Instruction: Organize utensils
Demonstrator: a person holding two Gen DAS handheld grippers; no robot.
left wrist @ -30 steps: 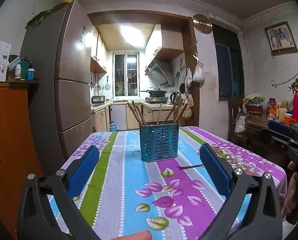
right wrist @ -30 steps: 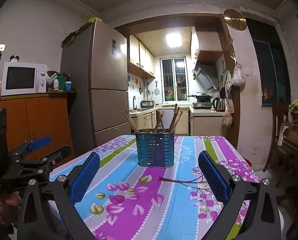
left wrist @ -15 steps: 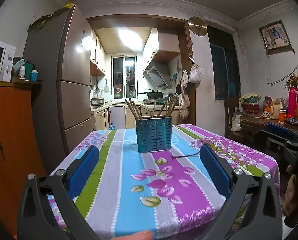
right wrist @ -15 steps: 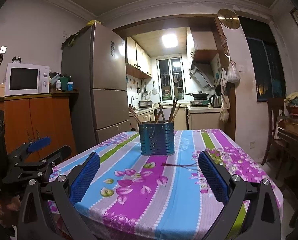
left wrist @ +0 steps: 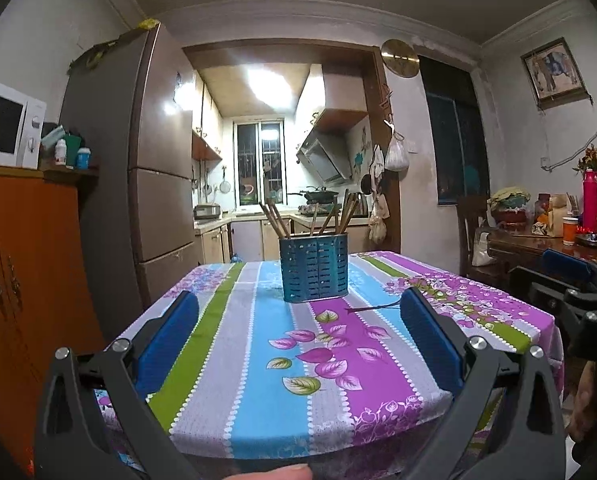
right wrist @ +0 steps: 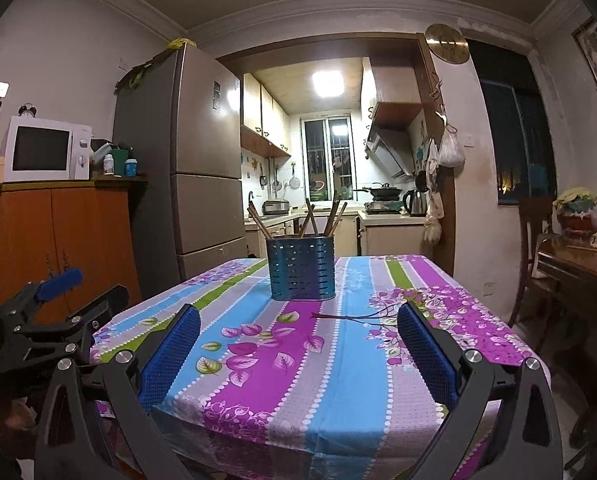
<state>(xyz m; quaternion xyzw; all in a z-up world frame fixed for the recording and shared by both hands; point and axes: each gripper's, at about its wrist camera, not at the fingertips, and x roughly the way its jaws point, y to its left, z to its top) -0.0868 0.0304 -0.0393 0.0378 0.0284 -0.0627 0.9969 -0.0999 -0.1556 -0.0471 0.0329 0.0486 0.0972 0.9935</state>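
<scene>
A blue perforated utensil holder (left wrist: pixel 313 267) stands mid-table with several wooden chopsticks (left wrist: pixel 275 218) upright in it; it also shows in the right wrist view (right wrist: pixel 301 267). One dark chopstick (left wrist: pixel 372 307) lies flat on the cloth just right of and in front of the holder, also seen in the right wrist view (right wrist: pixel 348 316). My left gripper (left wrist: pixel 298 332) is open and empty, off the table's near edge. My right gripper (right wrist: pixel 298 338) is open and empty, also held before the near edge.
The table carries a striped floral cloth (left wrist: pixel 258 360). A fridge (left wrist: pixel 154 184) and an orange cabinet (left wrist: pixel 26 264) with a microwave (right wrist: pixel 44 148) stand to the left. A wooden side table (left wrist: pixel 546 240) with bottles and a chair (right wrist: pixel 534 248) stand to the right.
Both grippers have pulled back from the table and away from the holder; the table's near edge has come into view. Both stay open and empty.
</scene>
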